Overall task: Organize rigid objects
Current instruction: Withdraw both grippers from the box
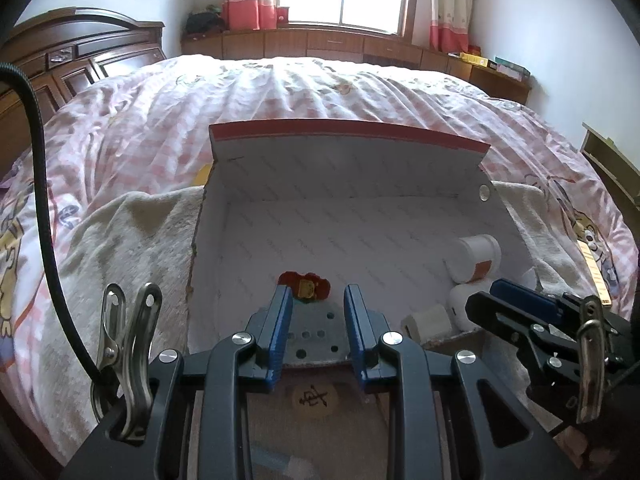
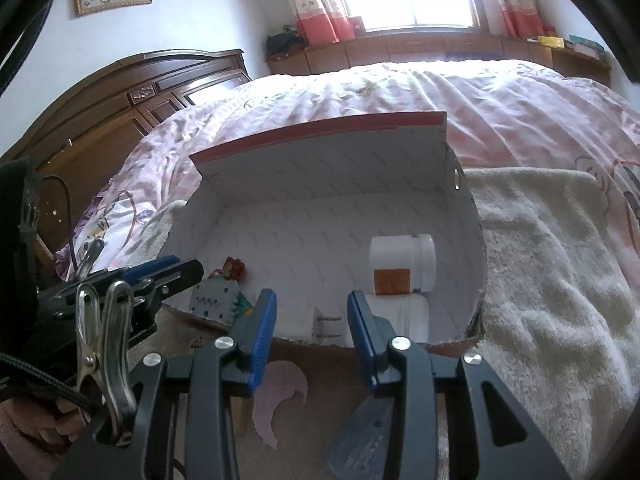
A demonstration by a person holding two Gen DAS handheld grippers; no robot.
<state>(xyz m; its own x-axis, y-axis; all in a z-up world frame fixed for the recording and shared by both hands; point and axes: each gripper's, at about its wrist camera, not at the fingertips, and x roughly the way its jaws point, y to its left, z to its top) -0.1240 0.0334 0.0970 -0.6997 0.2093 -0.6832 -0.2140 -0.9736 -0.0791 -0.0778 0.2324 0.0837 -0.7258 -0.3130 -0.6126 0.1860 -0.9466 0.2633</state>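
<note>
Open box (image 1: 224,240) on the bed (image 1: 320,92), holding a white jar (image 2: 402,260), red toy (image 1: 306,286), metal plate (image 1: 312,336); left tongs (image 1: 318,300) and right tongs (image 2: 312,312) parted, empty; best lifted straight out, clear of the front rim.

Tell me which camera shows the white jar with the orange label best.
The right wrist view. There the white jar lies on its side in the box, whole, with lid and orange label facing the camera. The left wrist view shows the jar smaller, near the frame's right side, with the right gripper just below it.
</note>
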